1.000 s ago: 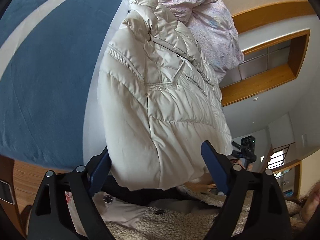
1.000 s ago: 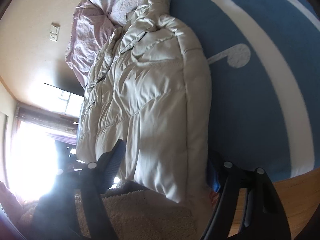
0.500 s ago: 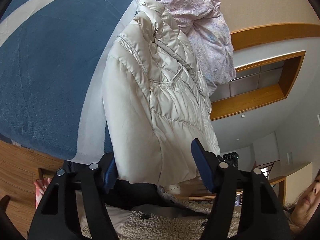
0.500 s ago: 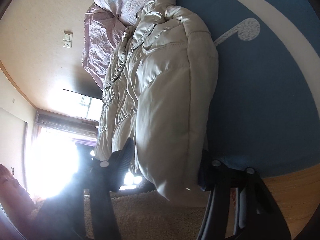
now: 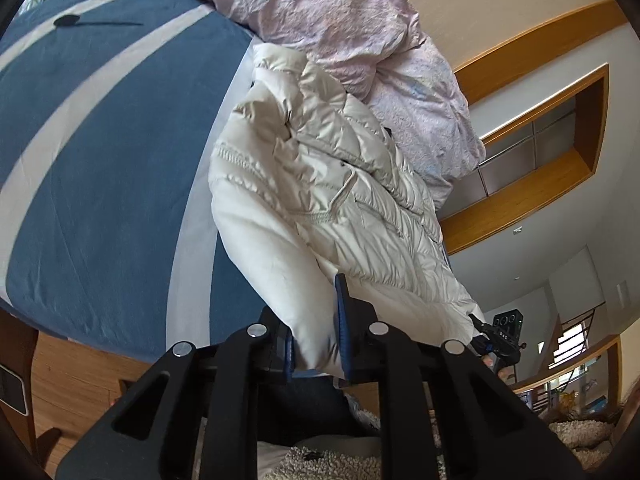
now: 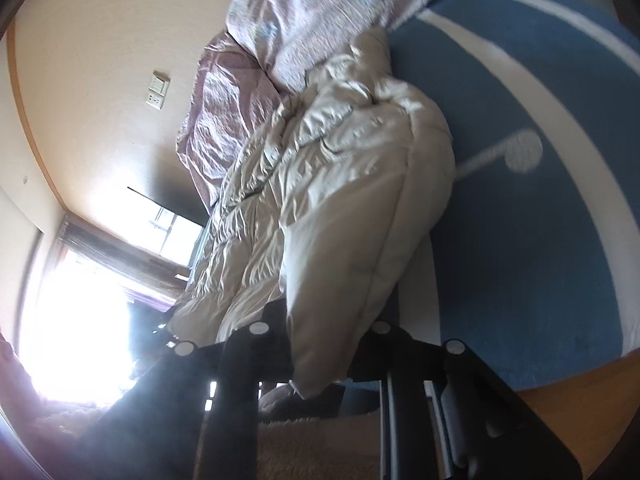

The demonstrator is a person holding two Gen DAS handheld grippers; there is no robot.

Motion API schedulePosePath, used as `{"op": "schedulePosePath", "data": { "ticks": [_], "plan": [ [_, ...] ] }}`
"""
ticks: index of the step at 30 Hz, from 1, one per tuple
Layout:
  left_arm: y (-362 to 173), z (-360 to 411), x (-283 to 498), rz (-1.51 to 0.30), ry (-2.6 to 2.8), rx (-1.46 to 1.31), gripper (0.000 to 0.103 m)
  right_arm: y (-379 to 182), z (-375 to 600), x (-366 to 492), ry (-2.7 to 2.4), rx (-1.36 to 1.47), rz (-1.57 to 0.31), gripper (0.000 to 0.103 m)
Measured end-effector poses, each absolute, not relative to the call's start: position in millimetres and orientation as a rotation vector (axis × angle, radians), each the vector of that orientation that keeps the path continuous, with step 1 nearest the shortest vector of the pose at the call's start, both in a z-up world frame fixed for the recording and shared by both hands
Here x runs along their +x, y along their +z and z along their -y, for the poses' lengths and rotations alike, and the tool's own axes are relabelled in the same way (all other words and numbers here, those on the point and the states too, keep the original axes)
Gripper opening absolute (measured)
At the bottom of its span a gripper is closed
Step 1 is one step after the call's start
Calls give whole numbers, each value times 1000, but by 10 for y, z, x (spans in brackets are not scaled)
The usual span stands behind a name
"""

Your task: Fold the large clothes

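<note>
- I am clamping the left gripper (image 5: pixel 316 340) on the near hem of the cream puffer jacket (image 5: pixel 320 208); its jaws are pinching the padded edge between the blue pads, with only the thickness of the cloth between them.
- I am closing the jaws of the right gripper (image 6: pixel 320 344) on the opposite corner of the same hem; a fold of the jacket (image 6: pixel 344 216) is sitting between them, and the pads appear to be pressing on it.
- In the left wrist view, the right gripper (image 5: pixel 500 340) is showing just beyond the jacket's far lower corner.
- Below both grippers, a fleecy beige garment (image 5: pixel 320 460) worn by the person is filling the bottom of the view.
- The jacket is lying lengthwise on the bed, hem toward me and collar away, its near end lifting off the blue bedcover with pale stripes (image 5: pixel 100 168).
- Beyond the collar, a crumpled pink quilt (image 5: pixel 352 28) is resting on the bed, touching the jacket's far end.
- Farthest away, a cream wall (image 6: pixel 100 60) is carrying a switch plate (image 6: pixel 158 90).
</note>
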State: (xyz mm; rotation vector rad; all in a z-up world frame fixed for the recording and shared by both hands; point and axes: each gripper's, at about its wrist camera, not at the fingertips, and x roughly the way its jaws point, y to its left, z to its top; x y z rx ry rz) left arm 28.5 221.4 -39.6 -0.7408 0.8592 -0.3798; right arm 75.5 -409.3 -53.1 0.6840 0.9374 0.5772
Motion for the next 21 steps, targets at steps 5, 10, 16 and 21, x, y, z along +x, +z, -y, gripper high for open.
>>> {"op": "schedulePosePath", "data": {
  "ticks": [5,10,16,21],
  "plan": [
    [-276,-2277,349,-806,-368,-775,16,-301,4111,731,561,670,-815,16],
    [-17,-2296,471,-734,-352,-756,16,-9,4025,855,547,673,-704,16],
    [334,-2305,739,-638,-326,-735,16,394,3884,1061,468,586,-580,16],
    [555,-2320,1037,-555,-310,-732,16,714,3757,1308,402,519,-491,16]
  ]
}}
